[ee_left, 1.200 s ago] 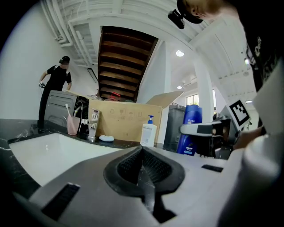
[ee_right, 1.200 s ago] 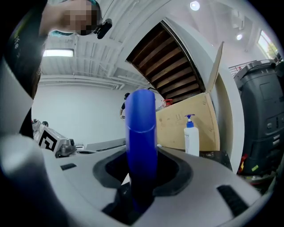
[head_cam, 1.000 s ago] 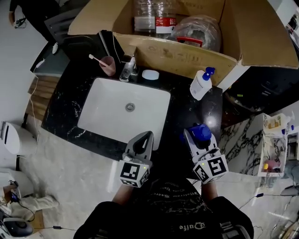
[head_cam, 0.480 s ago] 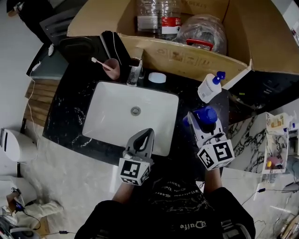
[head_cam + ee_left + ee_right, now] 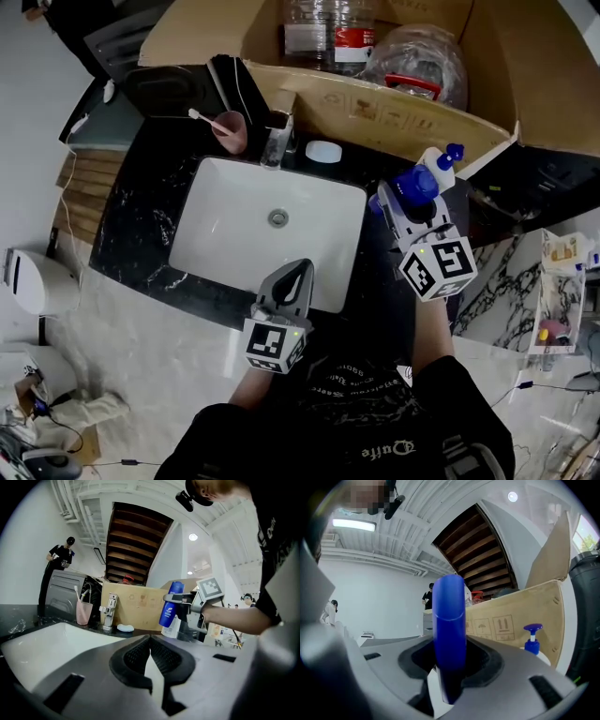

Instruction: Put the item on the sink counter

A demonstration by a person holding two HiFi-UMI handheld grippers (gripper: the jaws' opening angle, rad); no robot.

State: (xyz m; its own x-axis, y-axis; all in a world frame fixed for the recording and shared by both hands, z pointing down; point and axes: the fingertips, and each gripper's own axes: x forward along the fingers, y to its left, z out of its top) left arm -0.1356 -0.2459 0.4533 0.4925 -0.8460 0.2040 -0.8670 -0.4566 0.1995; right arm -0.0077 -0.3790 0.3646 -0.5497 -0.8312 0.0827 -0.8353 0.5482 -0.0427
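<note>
My right gripper [image 5: 405, 199] clamps a tall blue bottle [image 5: 415, 184] with a rounded top, held upright over the black counter [image 5: 141, 220] to the right of the sink [image 5: 234, 234]. Its own view shows only plain blue; the left gripper view catches pale print on the side (too small to read). A second ago the bottle was near the counter's front; now it is just beside the white pump bottle [image 5: 439, 165]. My left gripper [image 5: 296, 274] is closed and empty at the sink's front rim
</note>
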